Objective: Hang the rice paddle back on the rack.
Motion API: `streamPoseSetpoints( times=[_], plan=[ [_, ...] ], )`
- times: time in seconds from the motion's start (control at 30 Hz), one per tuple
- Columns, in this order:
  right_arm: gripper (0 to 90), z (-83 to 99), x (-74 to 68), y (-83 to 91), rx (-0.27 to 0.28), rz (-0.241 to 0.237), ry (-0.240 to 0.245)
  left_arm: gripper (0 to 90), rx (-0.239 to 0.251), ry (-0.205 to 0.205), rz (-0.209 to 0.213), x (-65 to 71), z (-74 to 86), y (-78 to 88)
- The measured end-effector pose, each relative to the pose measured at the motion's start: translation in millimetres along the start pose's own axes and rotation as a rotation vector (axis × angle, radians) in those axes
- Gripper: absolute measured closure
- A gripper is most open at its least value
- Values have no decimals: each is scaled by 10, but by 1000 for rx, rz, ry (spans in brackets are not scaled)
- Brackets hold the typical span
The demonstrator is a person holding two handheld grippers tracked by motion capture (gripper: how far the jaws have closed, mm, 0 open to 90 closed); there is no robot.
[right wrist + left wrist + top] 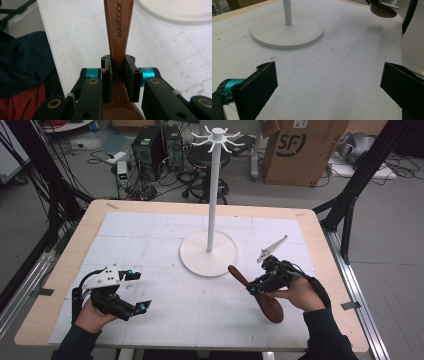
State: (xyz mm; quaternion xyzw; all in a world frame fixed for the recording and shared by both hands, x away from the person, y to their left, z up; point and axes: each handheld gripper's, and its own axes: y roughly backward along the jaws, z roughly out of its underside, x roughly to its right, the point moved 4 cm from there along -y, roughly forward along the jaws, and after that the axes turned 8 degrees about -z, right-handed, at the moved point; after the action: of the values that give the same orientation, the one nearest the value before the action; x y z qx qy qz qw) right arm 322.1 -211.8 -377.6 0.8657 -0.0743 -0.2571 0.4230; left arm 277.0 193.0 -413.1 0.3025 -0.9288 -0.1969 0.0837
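My right gripper (256, 287) is pinching the wooden spoon (119, 30) by its neck, just right of the white stand (209, 251). Spoon's probably off the surface (165, 320). Left gripper (137, 291) fingers are spread, gripping nothing, well left of the stand.

Grey floor (395, 245) beyond the table (65, 260): cardboard box (300, 150), computer towers (157, 145), stool (207, 160), tangled cables (30, 175).

Left gripper (138, 291) rests low with jaws wide apart; right gripper (253, 287) is raised, jaws clamped, pointing left.
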Motion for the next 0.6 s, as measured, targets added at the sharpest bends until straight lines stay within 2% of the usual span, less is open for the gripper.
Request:
streamPoseSetpoints(
  times=[0.6],
  plan=[
    [785, -128, -66, 193, 133, -32, 42, 17, 0, -1, 0, -1, 1, -5]
  ],
)
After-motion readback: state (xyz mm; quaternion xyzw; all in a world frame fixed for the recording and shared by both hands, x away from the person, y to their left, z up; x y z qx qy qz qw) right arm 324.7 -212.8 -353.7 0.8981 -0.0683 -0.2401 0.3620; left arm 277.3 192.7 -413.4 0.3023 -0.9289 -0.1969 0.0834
